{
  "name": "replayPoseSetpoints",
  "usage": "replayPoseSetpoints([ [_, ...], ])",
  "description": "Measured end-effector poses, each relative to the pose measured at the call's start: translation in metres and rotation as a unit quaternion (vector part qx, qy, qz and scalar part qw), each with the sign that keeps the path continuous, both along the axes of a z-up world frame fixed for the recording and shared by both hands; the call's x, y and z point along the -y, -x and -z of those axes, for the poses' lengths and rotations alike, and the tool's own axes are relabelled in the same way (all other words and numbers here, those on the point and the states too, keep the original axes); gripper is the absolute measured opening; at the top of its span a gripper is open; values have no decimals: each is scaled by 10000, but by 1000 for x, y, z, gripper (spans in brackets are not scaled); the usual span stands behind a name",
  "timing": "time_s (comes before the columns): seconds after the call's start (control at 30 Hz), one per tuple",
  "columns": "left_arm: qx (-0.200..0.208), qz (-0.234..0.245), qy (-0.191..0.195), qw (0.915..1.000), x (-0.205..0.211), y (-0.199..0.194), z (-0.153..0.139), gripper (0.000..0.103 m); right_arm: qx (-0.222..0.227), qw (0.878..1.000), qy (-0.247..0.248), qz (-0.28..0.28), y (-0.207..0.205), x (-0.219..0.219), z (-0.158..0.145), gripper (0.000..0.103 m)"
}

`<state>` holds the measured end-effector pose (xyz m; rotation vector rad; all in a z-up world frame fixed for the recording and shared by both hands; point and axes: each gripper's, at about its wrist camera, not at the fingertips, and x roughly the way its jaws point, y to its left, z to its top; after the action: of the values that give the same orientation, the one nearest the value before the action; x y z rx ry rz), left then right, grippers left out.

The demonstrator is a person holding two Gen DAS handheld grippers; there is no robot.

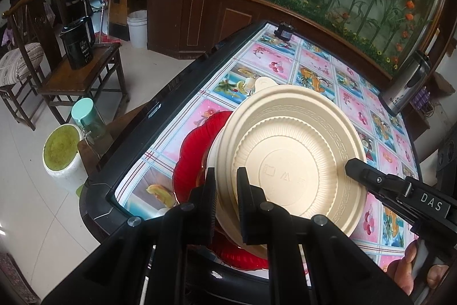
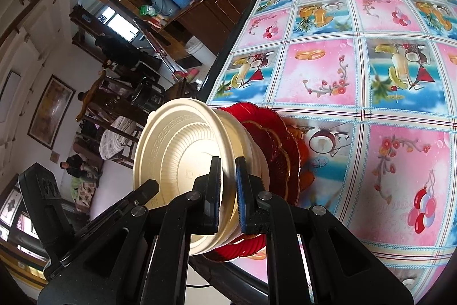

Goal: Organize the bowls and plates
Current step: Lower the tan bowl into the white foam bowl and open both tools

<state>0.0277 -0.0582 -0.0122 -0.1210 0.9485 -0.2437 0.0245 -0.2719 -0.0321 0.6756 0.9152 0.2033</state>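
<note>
A cream bowl [image 1: 291, 162], apparently a nested stack, is over red glass plates [image 1: 194, 150] at the table's near left corner. Its ribbed inside faces the cameras. My left gripper [image 1: 227, 190] is shut on the bowl's near rim, one finger inside and one outside. My right gripper [image 1: 351, 166] comes in from the right and pinches the opposite rim. In the right wrist view the right gripper [image 2: 228, 182] is shut on the rim of the cream bowl [image 2: 182, 147]. The red plates [image 2: 271, 145] lie under it, and the left gripper [image 2: 151, 186] holds the far side.
The table [image 1: 160, 107] has a black rim and a fruit-patterned cloth. A steel flask [image 1: 408, 85] stands at its far right edge and a small black object [image 1: 284, 30] at the far edge. Left of the table are a black kettle [image 1: 77, 47] on a wooden chair and a green-lidded jar [image 1: 85, 116].
</note>
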Motion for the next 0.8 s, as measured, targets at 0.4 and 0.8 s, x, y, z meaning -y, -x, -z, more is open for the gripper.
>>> replayPoseSetpoints([
  [0.4, 38, -85, -179, 9998, -2, 3, -2, 17, 68, 10000, -21, -27, 5, 4, -1, 10],
  [0.8, 1383, -186, -1030, 9848, 11, 41, -41, 66, 780, 9947, -7, 668, 36, 66, -17, 10],
])
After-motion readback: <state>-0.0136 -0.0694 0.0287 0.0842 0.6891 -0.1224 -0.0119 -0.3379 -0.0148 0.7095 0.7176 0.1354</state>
